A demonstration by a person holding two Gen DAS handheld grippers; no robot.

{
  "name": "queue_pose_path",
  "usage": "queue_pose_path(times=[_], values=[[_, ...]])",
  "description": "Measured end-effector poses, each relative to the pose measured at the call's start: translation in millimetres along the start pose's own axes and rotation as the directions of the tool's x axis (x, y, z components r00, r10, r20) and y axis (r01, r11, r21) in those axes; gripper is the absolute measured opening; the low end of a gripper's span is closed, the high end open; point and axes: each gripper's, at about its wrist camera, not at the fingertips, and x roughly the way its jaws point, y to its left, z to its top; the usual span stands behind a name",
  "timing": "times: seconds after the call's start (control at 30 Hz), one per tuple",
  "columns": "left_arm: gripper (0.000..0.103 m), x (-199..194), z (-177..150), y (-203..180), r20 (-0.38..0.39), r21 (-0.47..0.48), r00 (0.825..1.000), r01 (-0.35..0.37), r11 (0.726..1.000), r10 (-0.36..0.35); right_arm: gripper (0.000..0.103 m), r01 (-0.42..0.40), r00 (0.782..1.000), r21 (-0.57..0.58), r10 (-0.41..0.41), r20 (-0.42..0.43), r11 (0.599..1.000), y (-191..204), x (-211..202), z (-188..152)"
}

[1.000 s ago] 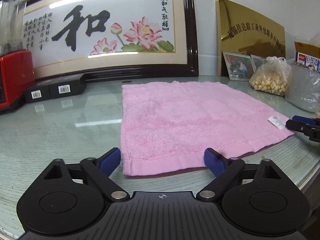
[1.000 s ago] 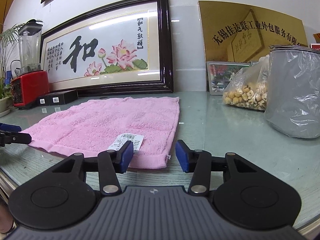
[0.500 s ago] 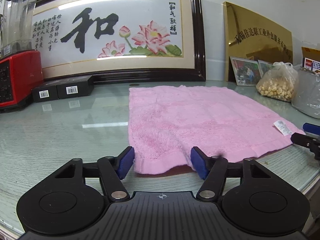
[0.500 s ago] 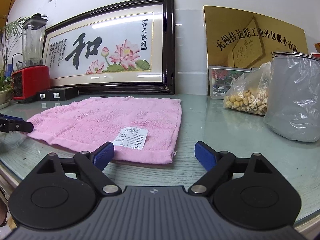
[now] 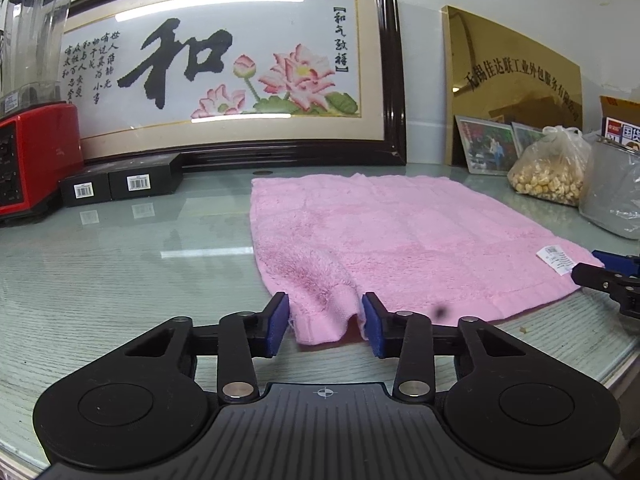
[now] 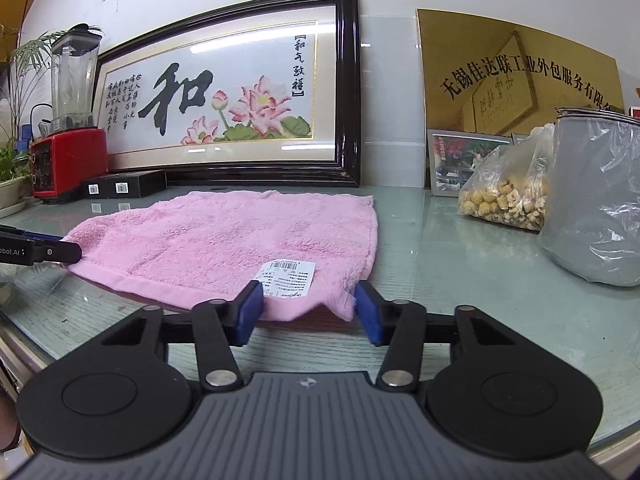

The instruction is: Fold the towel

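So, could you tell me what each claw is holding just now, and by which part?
Both claws are closing on the pink towel: left claw bunches its near left corner, right claw its near right corner.

A pink towel (image 6: 224,248) lies flat on the glass-topped table (image 6: 460,280), its white barcode label (image 6: 288,278) near the front edge. The right gripper (image 6: 308,310) straddles the near right corner — jaws closing, blue pads (image 6: 250,310) pressing the bunched hem. At far left the left gripper (image 6: 60,252) meets the towel's other near corner. Behind stand a framed lotus picture (image 6: 224,100), a red blender (image 6: 68,136) and a bag of dried goods (image 6: 504,188).
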Motion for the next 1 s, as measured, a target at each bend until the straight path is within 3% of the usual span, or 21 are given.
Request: queue_pose_path(times=[0.1,0.2,0.43,0.7,0.87,1.0], values=[[0.028,0.4,-0.4,-1.5,0.004,-0.005,1.000,0.008,1.000,-0.008,0.018,-0.010,1.000,0.036,0.009,0.009,0.999,-2.4,-2.0,-1.2],[0.021,0.8,-0.7,-2.5,0.008,-0.013,1.000,0.015,1.000,-0.015,0.011,-0.025,1.000,0.099,0.024,0.018,0.995,-9.0,-2.3,-1.6],[0.009,-0.2,0.5,6.4,0.019,-0.099,0.998,0.062,0.993,-0.060,0.009,-0.039,0.998,0.107,0.033,0.062,0.994,-7.3,-10.9,-1.2],[0.008,-14.1,10.1,12.9,0.088,-0.155,0.992,0.107,0.982,-0.094,0.009,-0.034,0.994,0.064,0.027,0.103,0.997,-2.1,-27.8,14.5],[0.008,-22.3,30.9,13.1,0.127,-0.141,0.987,0.118,0.983,-0.101,0.009,-0.037,0.991,0.051,0.030,0.129,0.998,-1.1,-32.2,38.2],[0.008,-6.3,61.0,15.4,0.106,-0.150,0.990,0.103,0.983,-0.088,0.009,-0.035,0.993,0.048,0.029,0.117,0.998,-3.7,-16.1,66.8]])
